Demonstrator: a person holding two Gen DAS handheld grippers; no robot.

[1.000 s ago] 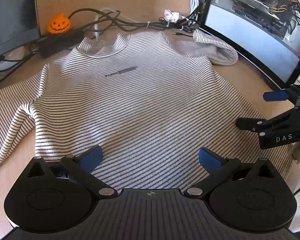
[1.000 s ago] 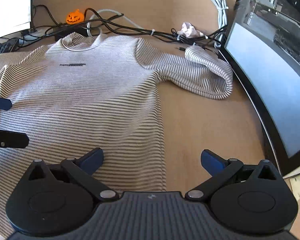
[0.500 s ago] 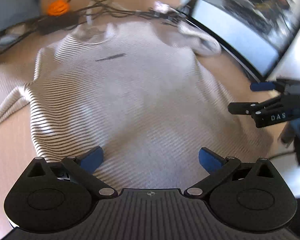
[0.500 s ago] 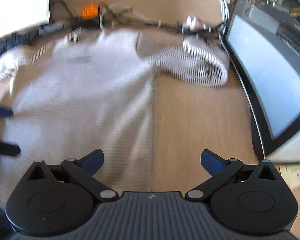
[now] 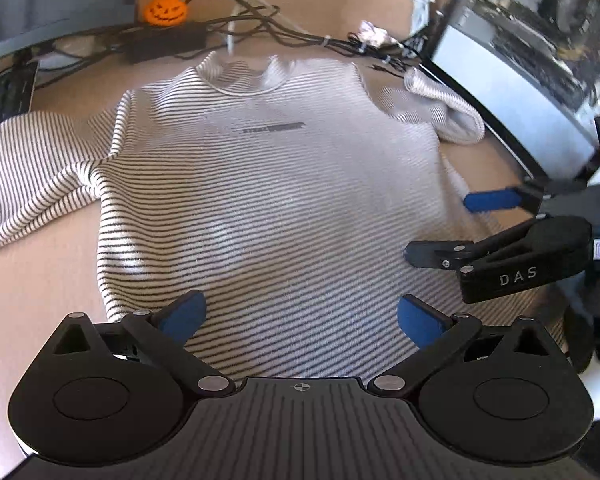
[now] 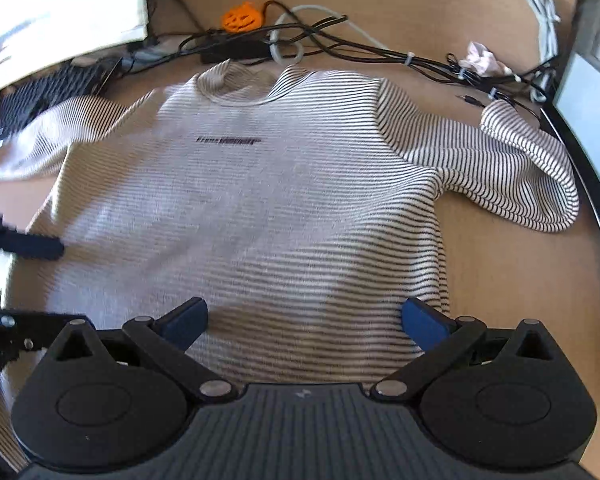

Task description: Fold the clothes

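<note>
A white sweater with thin black stripes [image 5: 276,200] lies flat, front up, on the wooden desk [image 5: 28,280], collar at the far side. It also shows in the right wrist view [image 6: 260,208]. Its left sleeve [image 5: 32,168] spreads out to the left. Its right sleeve [image 6: 500,168] is bunched against the monitor. My left gripper [image 5: 300,318] is open and empty over the sweater's hem. My right gripper [image 6: 304,318] is open and empty over the hem's right part. The right gripper [image 5: 452,232] also shows at the right of the left wrist view, over the sweater's right edge.
An orange pumpkin figure [image 5: 166,9], a black power strip [image 5: 164,42] and tangled cables [image 6: 380,54] lie behind the collar. A curved monitor [image 5: 512,80] stands at the right. A keyboard [image 6: 48,92] and another monitor [image 6: 60,16] are at the left.
Both grippers have shifted and turned: the right one moved left, from the bare desk beside the sweater to over its hem. Both stayed open. The sweater has not moved.
</note>
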